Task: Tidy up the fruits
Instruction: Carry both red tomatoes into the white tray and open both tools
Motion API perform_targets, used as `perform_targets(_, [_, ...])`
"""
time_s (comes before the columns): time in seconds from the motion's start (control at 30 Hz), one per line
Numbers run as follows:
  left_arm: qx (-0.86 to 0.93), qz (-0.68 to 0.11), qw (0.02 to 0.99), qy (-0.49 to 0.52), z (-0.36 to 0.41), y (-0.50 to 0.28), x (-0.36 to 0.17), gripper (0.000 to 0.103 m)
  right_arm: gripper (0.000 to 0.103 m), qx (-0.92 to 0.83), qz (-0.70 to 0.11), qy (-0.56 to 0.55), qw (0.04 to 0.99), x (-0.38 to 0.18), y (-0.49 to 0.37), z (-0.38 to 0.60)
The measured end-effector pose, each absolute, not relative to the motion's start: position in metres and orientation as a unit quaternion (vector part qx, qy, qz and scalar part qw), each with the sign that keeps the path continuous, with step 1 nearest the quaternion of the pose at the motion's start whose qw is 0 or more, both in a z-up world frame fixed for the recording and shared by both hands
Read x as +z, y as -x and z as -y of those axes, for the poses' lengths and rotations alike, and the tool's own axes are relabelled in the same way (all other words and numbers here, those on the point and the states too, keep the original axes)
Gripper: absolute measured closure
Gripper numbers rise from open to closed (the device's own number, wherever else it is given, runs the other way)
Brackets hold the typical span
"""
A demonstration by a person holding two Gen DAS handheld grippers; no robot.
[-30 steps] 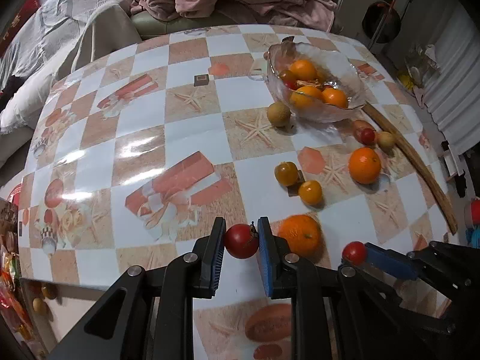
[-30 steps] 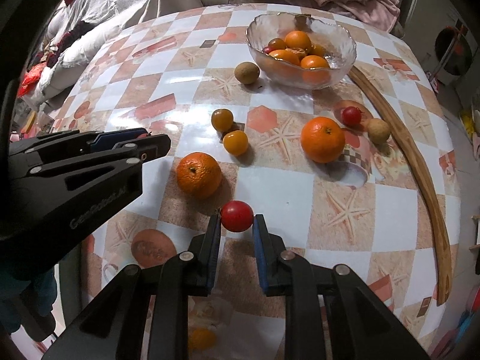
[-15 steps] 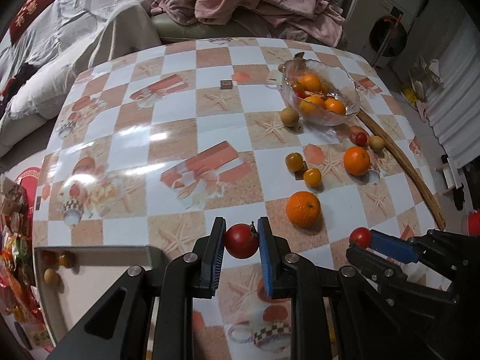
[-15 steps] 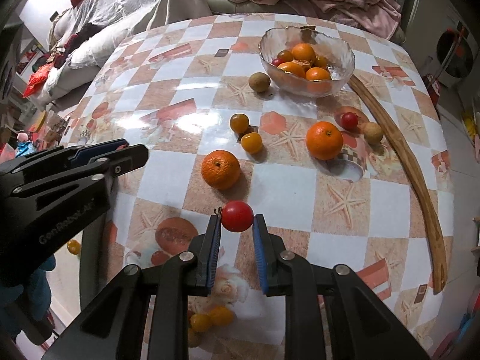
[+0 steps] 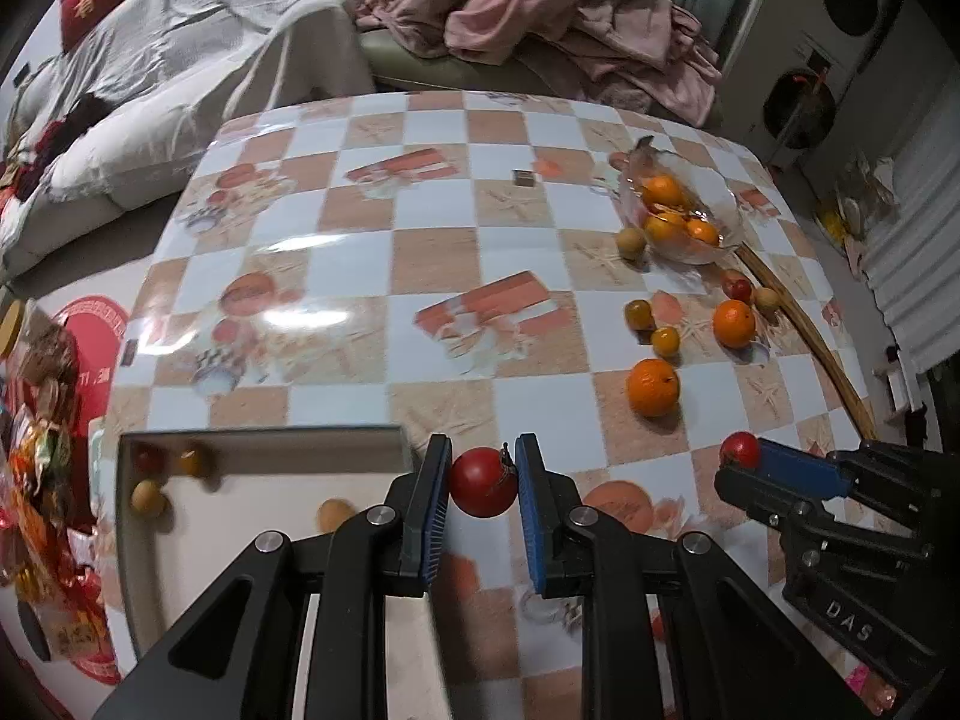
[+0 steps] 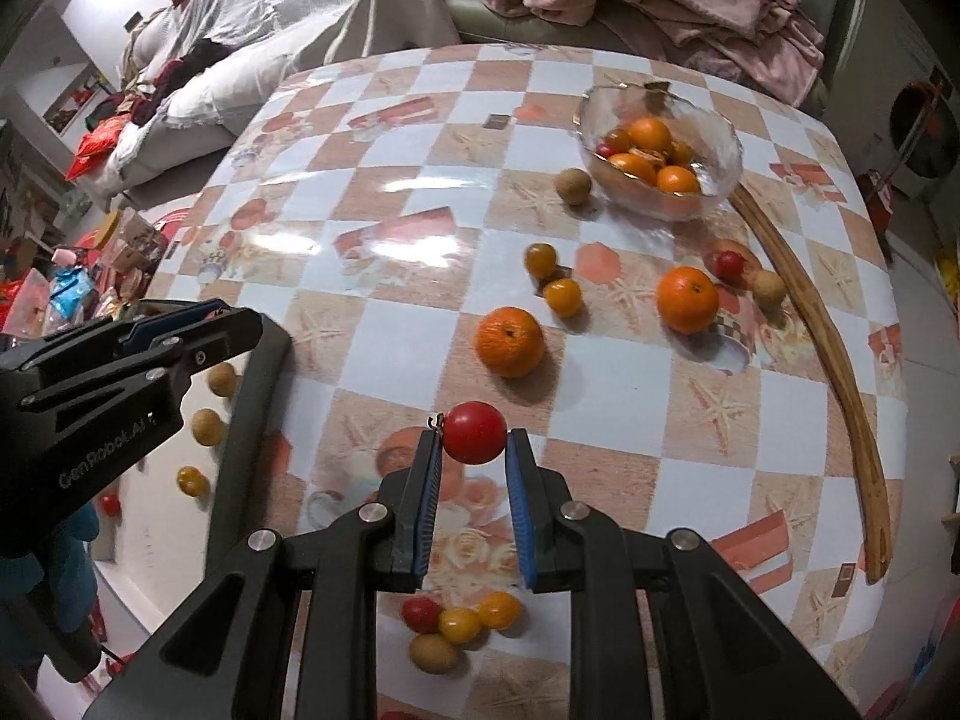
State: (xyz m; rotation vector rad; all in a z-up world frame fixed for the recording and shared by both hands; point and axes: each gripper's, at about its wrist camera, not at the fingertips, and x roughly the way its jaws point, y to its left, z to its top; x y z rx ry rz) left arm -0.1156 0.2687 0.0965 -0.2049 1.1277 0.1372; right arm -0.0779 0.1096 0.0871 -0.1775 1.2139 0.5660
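Note:
My left gripper [image 5: 483, 468] is shut on a red tomato [image 5: 483, 483], held above the table's near edge beside a grey tray [image 5: 264, 433]. The tray holds several small red, yellow and tan fruits. My right gripper [image 6: 474, 439] is shut on a second red tomato [image 6: 474, 432]; in the left wrist view the right gripper [image 5: 741, 457] hangs to the right. A glass bowl [image 6: 723, 180] of oranges stands at the far right. Two oranges [image 6: 510, 341] [image 6: 687, 299] and small tomatoes [image 6: 541, 258] lie loose before it. The left gripper [image 6: 228, 324] reaches over the tray rim [image 6: 252, 396].
A long wooden stick [image 6: 834, 360] curves along the table's right side. A cluster of small fruits [image 6: 459, 624] lies on the table below my right gripper. A tan fruit [image 6: 573, 186] sits left of the bowl. Pink clothes [image 5: 540, 12] are heaped behind the table.
Both grippers have risen and drawn back from the table, each keeping its tomato. The tray has come into view at the lower left, and the fruit cluster under the right gripper.

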Motion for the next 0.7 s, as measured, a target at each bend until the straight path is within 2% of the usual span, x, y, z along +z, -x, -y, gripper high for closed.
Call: perform_targets(0.7, [0.163,-0.533,0.812,0.171,-0.35,0.236,0.095,0.08,0.079,0.351,-0.551,0.123,0.747,0.098,0.126,-0.205])
